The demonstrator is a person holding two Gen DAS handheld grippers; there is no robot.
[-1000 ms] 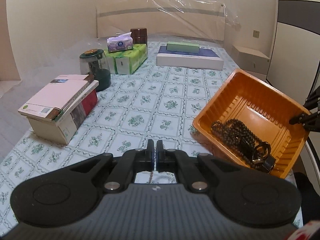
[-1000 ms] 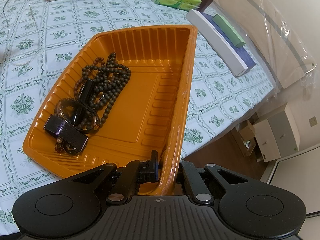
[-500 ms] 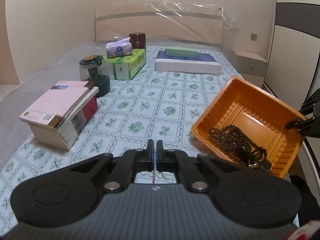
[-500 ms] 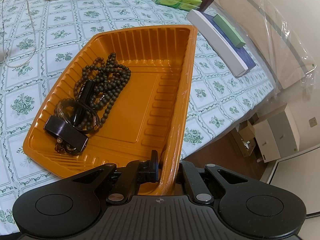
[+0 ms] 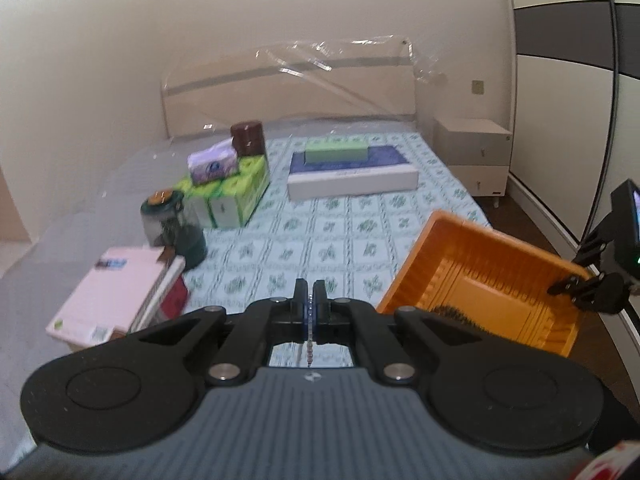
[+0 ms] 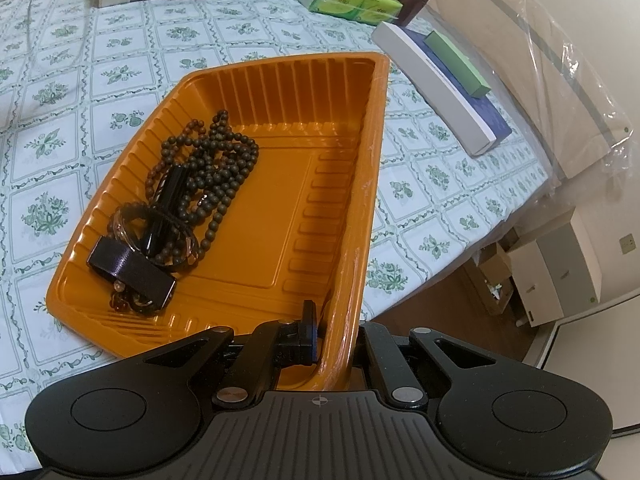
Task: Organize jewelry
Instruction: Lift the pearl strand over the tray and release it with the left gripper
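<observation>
My left gripper [image 5: 310, 294] is shut on a thin pale bead chain [image 5: 309, 340], which hangs down between its fingers above the flowered cloth. To its right stands the orange tray [image 5: 472, 236]. My right gripper [image 6: 336, 320] is shut on the near right wall of this tray [image 6: 280, 76], one finger inside and one outside. A long dark bead necklace [image 6: 216, 168], dark bracelets [image 6: 176, 240] and a small black box [image 6: 132, 276] lie in the tray's left half. The right gripper [image 5: 576, 288] also shows at the tray's far corner in the left wrist view.
A stack of books [image 5: 116, 284], a green-lidded jar [image 5: 172, 224], green tissue packs [image 5: 228, 196] and a brown canister [image 5: 248, 138] stand on the left. A flat white box [image 5: 352, 182] lies at the back. The bed's edge and floor [image 6: 440, 300] run beside the tray.
My left gripper has risen with the bead chain, lifting it off the cloth, and its view is now higher and blurred. The right gripper and tray have not moved.
</observation>
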